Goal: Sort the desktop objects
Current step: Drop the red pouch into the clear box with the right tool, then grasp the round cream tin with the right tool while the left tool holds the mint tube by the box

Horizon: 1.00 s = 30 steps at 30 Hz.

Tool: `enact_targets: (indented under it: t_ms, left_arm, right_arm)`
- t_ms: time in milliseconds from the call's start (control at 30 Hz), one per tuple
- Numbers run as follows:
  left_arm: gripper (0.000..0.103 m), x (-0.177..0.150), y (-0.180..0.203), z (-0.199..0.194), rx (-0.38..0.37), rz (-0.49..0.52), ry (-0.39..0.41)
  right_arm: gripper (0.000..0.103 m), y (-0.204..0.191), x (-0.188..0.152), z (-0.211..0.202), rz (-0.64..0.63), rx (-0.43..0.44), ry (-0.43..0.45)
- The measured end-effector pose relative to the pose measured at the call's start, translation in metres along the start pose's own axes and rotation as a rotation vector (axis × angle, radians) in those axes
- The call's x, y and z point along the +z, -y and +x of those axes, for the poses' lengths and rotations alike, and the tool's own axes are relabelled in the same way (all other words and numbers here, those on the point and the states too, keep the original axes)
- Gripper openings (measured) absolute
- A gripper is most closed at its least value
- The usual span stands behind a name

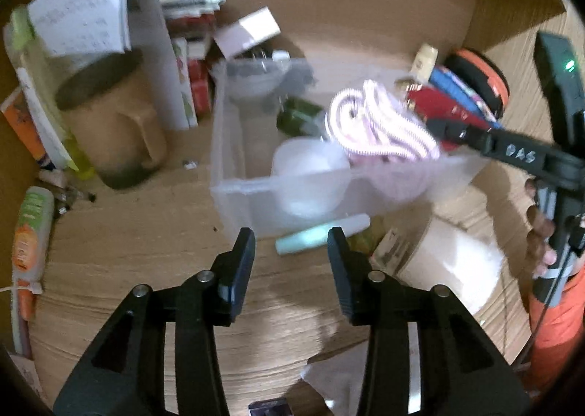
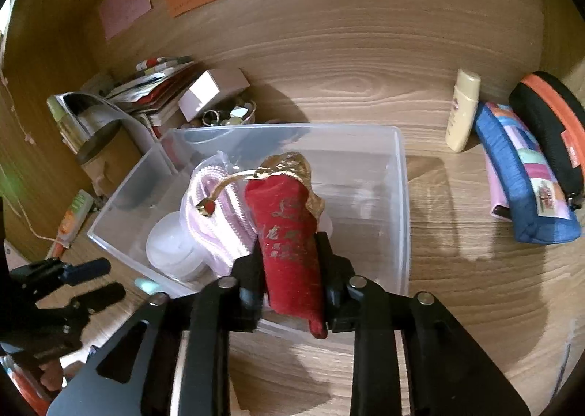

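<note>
— Right hand-held gripper (image 2: 289, 266), status?

— Closed on a red velvet pouch (image 2: 292, 244) with gold lettering and a gold-trimmed mouth. Both fingers (image 2: 331, 280) clamp the pouch at its lower half. The pouch stands roughly upright, leaning slightly away from the camera, above the near rim of a clear plastic bin (image 2: 400, 196). A gold cord with a small red tip curls off its top to the left.

— Bin contents?

— A pink coiled cable (image 2: 215, 211) in a transparent bag and a round white container (image 2: 172, 251), both in the near-left part. The bin sits on the wooden bench (image 2: 475, 288).

— Left hand-held gripper (image 1: 291, 258)?

— Open and holding nothing. Its jaws stand apart, level, pointed at the bin's near wall (image 1: 256, 204). A mint-green tube (image 1: 321, 233) lies on the bench just in front of that wall, beyond the fingertips.

— Pose of the right unit as seen from the left side?

— It reaches in from the right, angled over the bin's right end, with the person's fingers (image 1: 541, 233) wrapped around its handle. A green indicator light is lit on the body.

— Other items?

— A cream bottle (image 2: 462, 110), a blue pencil case (image 2: 523, 178) and a black-and-orange case (image 2: 552, 123) stand to the right of the bin. A tan mug (image 1: 117, 116), books and a small white box (image 2: 215, 89) sit to its left.
</note>
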<state>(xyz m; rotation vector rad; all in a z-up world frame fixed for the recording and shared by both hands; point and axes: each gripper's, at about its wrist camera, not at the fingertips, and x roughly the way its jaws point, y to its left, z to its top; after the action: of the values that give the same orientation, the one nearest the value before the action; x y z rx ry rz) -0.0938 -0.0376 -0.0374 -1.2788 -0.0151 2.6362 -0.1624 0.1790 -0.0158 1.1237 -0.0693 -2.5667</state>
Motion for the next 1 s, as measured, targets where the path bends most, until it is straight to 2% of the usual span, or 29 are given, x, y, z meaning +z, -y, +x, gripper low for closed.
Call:
enact_targets:
  t_ms: [133,167,267,400,533,733,833,1000]
  left_arm:
    - [0.049,-0.002,0.000,0.011,-0.009,-0.007,-0.032]
    - [0.052,-0.002,-0.001,0.013,-0.012,-0.011,-0.036]
    - [0.058,-0.001,-0.001,0.018,-0.031,-0.026,-0.053]
    - [0.063,0.001,0.004,0.022,-0.054,-0.037,-0.073]
    - [0.076,0.002,0.011,0.024,-0.049,-0.032,-0.086]
    - [0.078,0.004,0.021,0.032,-0.033,-0.030,-0.116]
    - [0.079,0.006,0.017,0.036,-0.038,-0.066,-0.132]
    - [0.080,0.008,0.010,0.042,-0.069,-0.141,-0.152]
  right_arm:
    - [0.059,-0.001,-0.001,-0.007,-0.009,-0.009,0.016]
    - [0.062,-0.001,-0.002,-0.011,-0.013,-0.012,0.026]
    - [0.065,-0.005,-0.003,-0.019,-0.039,-0.032,0.043]
    - [0.071,-0.011,-0.011,-0.032,-0.059,-0.014,0.049]
    - [0.072,-0.016,-0.029,-0.045,-0.082,0.002,0.042]
    - [0.072,-0.019,-0.060,-0.056,-0.107,0.035,-0.003]
    - [0.081,-0.018,-0.072,-0.063,-0.096,0.072,-0.010]
    - [0.081,-0.021,-0.084,-0.068,-0.103,0.112,-0.020]
